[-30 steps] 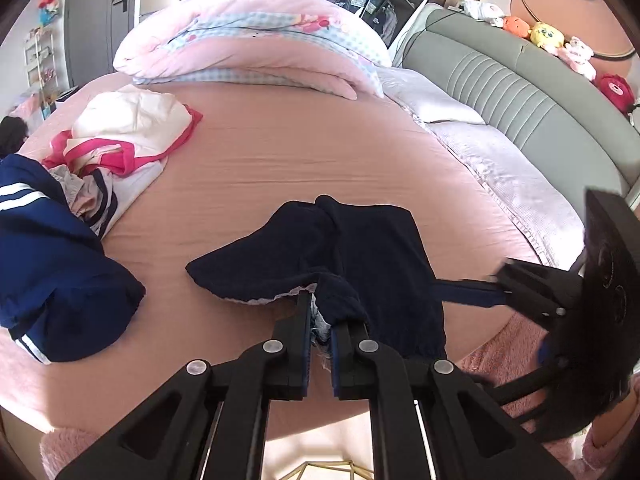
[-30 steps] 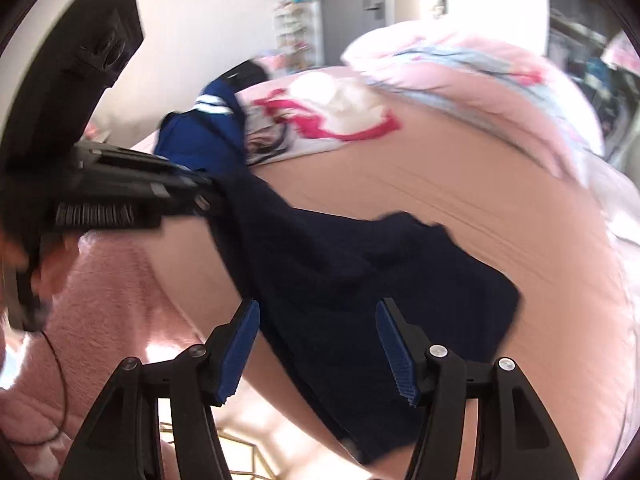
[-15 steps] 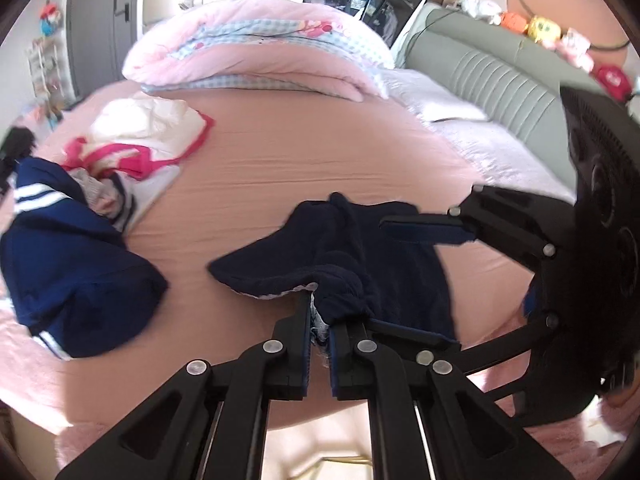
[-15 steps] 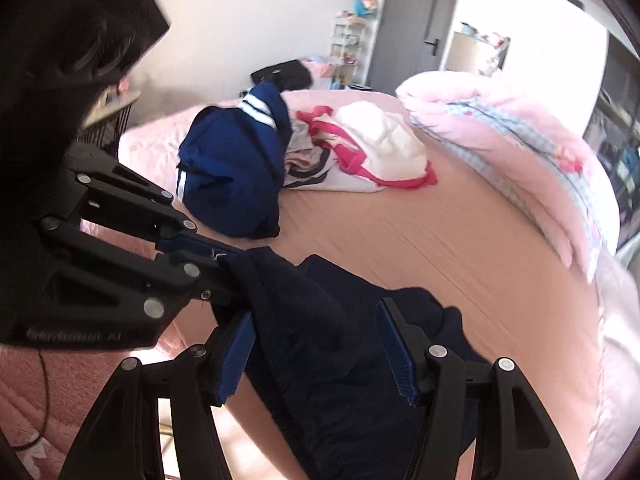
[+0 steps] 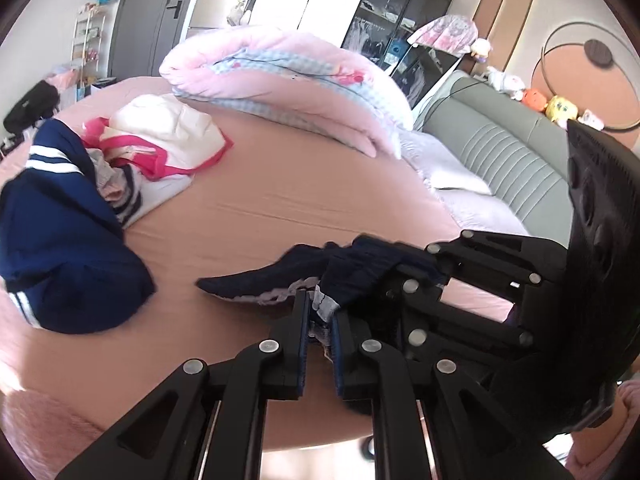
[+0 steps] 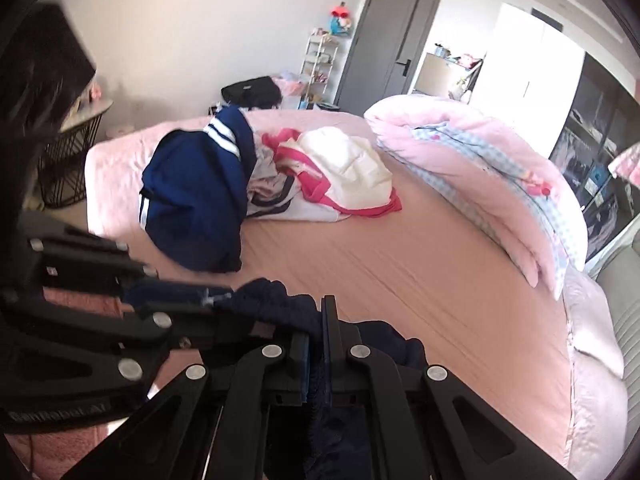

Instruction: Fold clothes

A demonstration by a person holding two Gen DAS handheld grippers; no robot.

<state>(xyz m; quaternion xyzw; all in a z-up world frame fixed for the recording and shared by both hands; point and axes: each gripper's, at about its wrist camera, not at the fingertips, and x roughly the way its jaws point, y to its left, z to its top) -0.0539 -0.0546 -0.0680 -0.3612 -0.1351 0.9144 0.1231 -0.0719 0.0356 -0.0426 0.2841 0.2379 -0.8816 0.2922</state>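
Since half a second ago the right gripper point(image 6: 316, 344) has closed from spread fingers onto the navy garment point(image 5: 288, 276), beside the left gripper point(image 5: 320, 332), also pinching it, at the bed's point(image 5: 280, 216) 6 o'clock edge. Both edges look secured for folding. Partly legible lettering on the left gripper's body reads roughly "GenRobot.AI".

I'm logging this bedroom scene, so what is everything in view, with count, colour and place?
dark navy garment: one, near bed edge, pinched by both grippers
striped jacket: one, navy with white stripes, far left of the bed
cream and pink garment: one, beside the jacket
duvet: one, pink with blue check, folded at the back
bed sheet: one, pink
headboard: one, grey-green, right
plush toys: several, mixed colours, above headboard
left gripper: black, jaws shut on cloth
right gripper: black, jaws shut on cloth
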